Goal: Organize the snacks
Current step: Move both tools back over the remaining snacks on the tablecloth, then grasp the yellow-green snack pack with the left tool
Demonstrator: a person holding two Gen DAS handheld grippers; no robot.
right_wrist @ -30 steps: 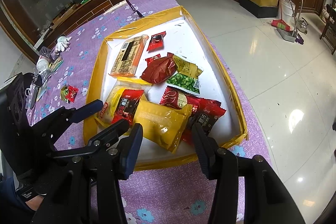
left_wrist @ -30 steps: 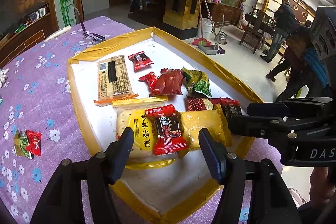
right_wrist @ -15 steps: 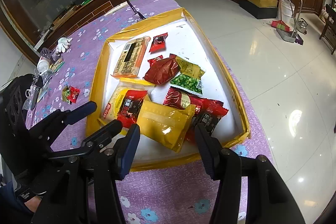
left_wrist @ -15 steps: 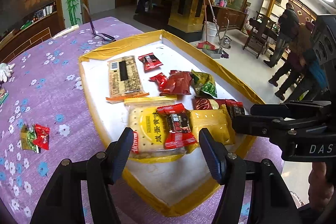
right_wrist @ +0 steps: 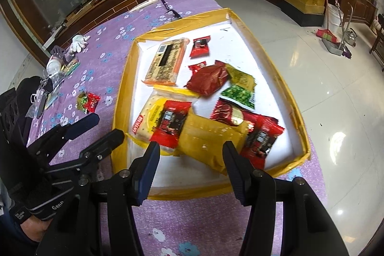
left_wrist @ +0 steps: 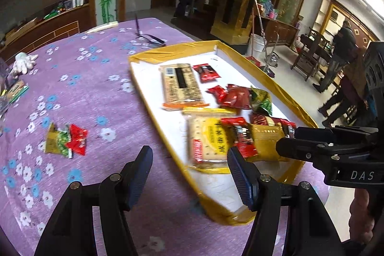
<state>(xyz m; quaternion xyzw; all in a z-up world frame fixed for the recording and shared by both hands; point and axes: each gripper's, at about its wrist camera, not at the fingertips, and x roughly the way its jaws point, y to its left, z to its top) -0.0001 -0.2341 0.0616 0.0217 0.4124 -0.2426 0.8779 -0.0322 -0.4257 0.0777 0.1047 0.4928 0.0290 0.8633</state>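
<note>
On the purple flowered tablecloth [left_wrist: 100, 92] lies the yellow-rimmed tray [right_wrist: 276, 68], white inside, holding nearly all the snacks; largest among them is the tan cracker pack [right_wrist: 166, 61] at the far end, flat and rigid-looking, probably brittle inside, best taken across its short width; next the yellow biscuit pack [left_wrist: 208, 140] at the near end, likewise stiff and liable to crumble if squeezed hard; overlapping it lies the yellow pouch [right_wrist: 211, 138], a soft, glossy pillow that looks light and slippery, best pinched at a crimped end seam rather than across its puffed middle; a red wrapper [right_wrist: 172, 121] sits on top of both, so it would likely slide off if either were lifted first; smaller still are the dark red bag [right_wrist: 207, 79], the green-and-yellow packet [right_wrist: 240, 88] and several little red sachets, all light and crinkly; outside the tray, well apart from it on the cloth, rest two stray sachets [left_wrist: 66, 139], green and red, touching each other; the left gripper [left_wrist: 189, 181] hangs half-spread over the tray's near edge with nothing between its jaws; the right gripper [right_wrist: 190, 167] is likewise parted and empty above the yellow pouch.
</note>
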